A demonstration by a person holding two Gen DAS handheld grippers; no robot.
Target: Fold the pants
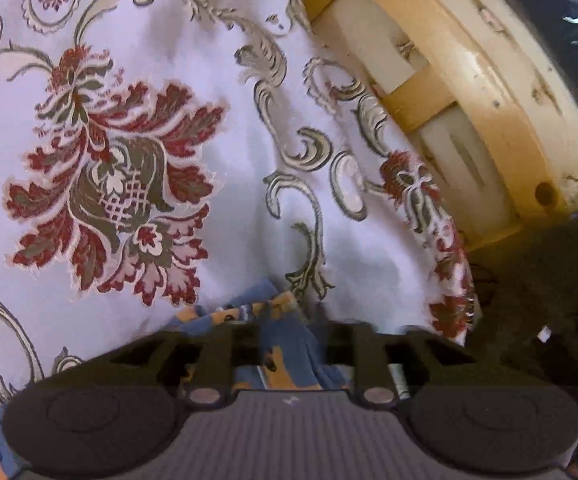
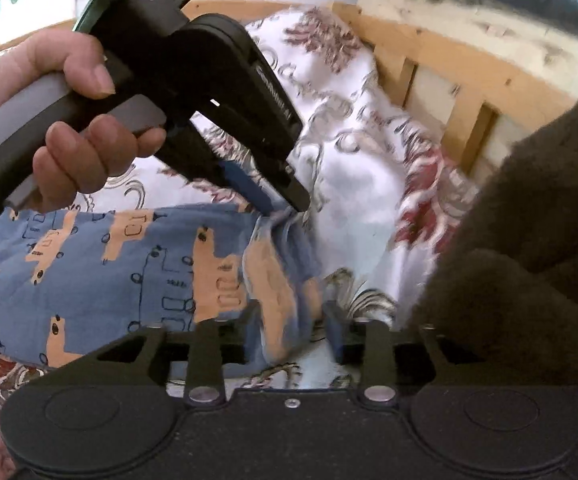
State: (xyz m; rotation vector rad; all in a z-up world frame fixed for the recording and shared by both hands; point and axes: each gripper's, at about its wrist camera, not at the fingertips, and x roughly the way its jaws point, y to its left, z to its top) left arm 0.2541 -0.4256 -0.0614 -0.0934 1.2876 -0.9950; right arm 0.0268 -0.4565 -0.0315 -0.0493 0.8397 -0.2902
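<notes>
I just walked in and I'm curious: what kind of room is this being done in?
Most likely a bedroom at home. The blue patterned pants lie on a white flowered bedspread, a slatted wooden bed frame runs along its edge, and dark carpet shows beside it.

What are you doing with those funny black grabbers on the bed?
A person is folding a pair of blue pants with orange shapes on a flowery bedspread. The left hand-held gripper, held in a hand, is pinching one end of the pants. The right hand-held gripper has cloth from that same end between its fingers. The rest of the pants lies flat.
</notes>
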